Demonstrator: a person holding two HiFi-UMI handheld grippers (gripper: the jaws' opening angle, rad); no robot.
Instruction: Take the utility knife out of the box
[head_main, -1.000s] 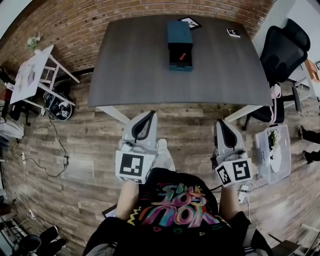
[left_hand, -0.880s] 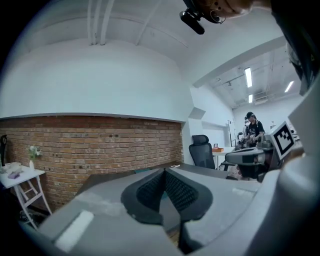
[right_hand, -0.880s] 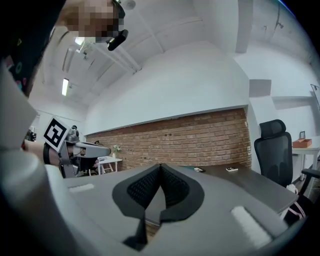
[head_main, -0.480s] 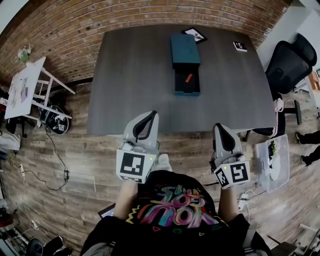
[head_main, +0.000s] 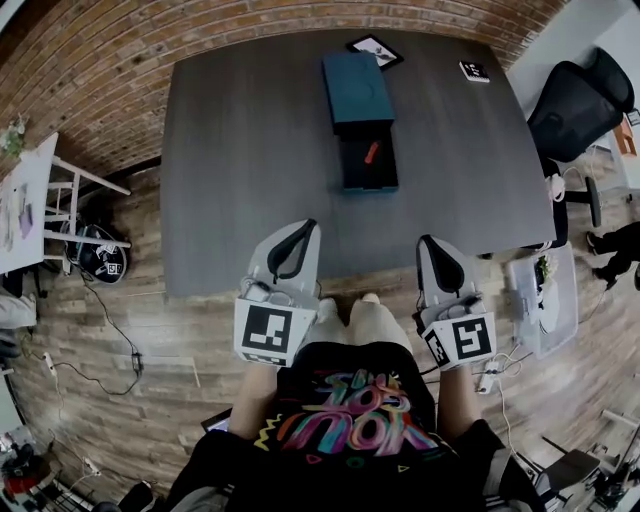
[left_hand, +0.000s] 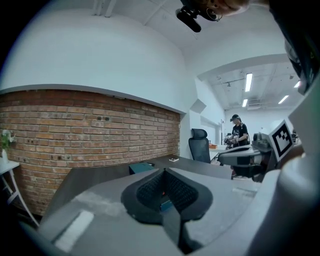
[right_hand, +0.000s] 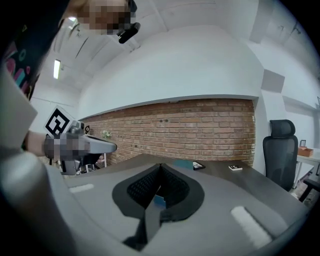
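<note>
A teal box (head_main: 356, 88) lies on the far middle of the dark grey table (head_main: 240, 150). Its tray (head_main: 368, 165) is slid out toward me, and the orange-red utility knife (head_main: 371, 152) lies inside it. My left gripper (head_main: 307, 226) hangs at the table's near edge, shut and empty, well short of the box. My right gripper (head_main: 425, 241) is level with it to the right, also shut with nothing held. In the left gripper view the shut gripper (left_hand: 164, 171) points over the table toward the teal box (left_hand: 141, 167). The right gripper view shows the box (right_hand: 183, 164) beyond the closed tips.
Two marker cards (head_main: 377, 49) (head_main: 472, 71) lie at the table's far edge. A black office chair (head_main: 578, 100) stands at the right, a clear plastic bin (head_main: 541, 300) on the floor near the right gripper. A white side table (head_main: 25, 195) and cables are at the left.
Both grippers and I have moved forward toward the table; their tips have gone from over the floor to the table's near edge. The jaws stayed shut.
</note>
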